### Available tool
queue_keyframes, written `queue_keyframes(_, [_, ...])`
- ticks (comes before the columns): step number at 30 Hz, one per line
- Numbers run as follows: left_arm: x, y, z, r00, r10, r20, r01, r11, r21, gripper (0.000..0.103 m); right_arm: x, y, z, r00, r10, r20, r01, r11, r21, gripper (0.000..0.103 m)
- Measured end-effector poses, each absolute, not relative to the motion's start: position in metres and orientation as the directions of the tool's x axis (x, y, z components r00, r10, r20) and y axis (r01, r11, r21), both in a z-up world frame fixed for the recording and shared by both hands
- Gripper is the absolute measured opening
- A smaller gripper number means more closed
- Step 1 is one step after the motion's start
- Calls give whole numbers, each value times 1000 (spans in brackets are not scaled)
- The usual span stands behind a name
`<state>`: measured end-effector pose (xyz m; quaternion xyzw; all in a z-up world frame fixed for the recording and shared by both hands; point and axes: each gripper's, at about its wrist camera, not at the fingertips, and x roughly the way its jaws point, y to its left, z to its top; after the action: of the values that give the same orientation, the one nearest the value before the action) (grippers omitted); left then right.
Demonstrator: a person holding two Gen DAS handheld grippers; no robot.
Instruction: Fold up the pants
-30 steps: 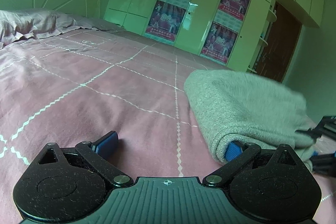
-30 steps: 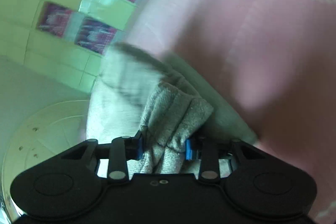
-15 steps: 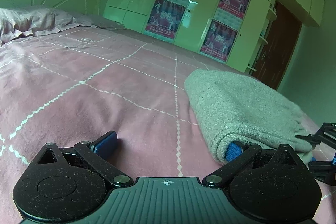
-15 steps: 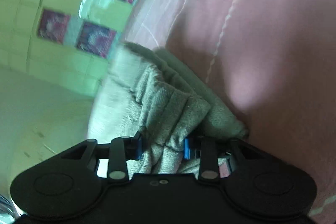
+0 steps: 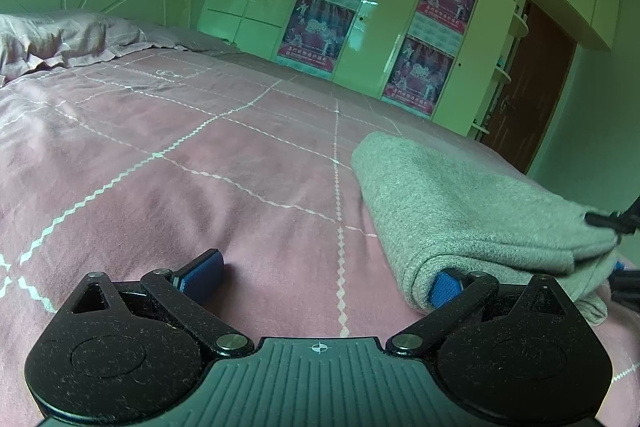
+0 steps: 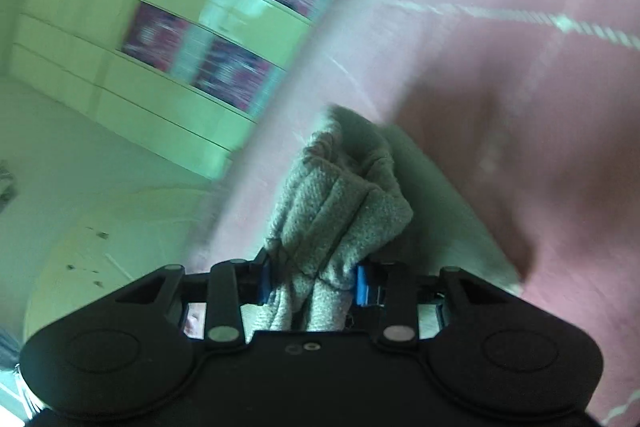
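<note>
Grey pants folded on pink bedspread. Left gripper spread wide – rt pad tucked under fold edge. Right gripper clamped on bunched pants fabric.

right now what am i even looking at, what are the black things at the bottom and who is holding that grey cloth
There is no robot here: a person holds a two-finger gripper in each hand, with a camera on each looking along its fingers. The black shapes at the bottom are those grippers. One picture is from the left gripper, wide open and low over a pink bedspread; one blue-padded finger tucks under the edge of the folded grey pants lying there. The other picture, blurred, is from the right gripper, which is shut on a bunched part of the pants. Behind are a pillow and a postered wardrobe.
</note>
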<state>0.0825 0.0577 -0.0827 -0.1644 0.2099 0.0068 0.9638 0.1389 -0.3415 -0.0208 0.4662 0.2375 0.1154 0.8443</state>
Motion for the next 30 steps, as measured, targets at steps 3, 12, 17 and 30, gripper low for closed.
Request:
queue_keyframes(3, [82, 57, -83, 912, -56, -407, -81, 947, -312, 101, 136, -339, -28, 874, 369, -316, 48, 582, 812, 29])
queue_keyframes(12, [82, 56, -82, 910, -56, -410, -77, 950, -301, 102, 149, -350, -56, 802, 409, -435, 156, 558, 815, 28])
queue_keyframes(17, [83, 54, -81, 904, -52, -424, -78, 955, -285, 102, 141, -356, -55, 806, 435, -402, 134, 527, 839, 40])
queue_keyframes(30, [75, 52, -81, 906, -49, -421, -62, 967, -246, 102, 126, -362, -60, 832, 449, -328, 48, 530, 847, 44])
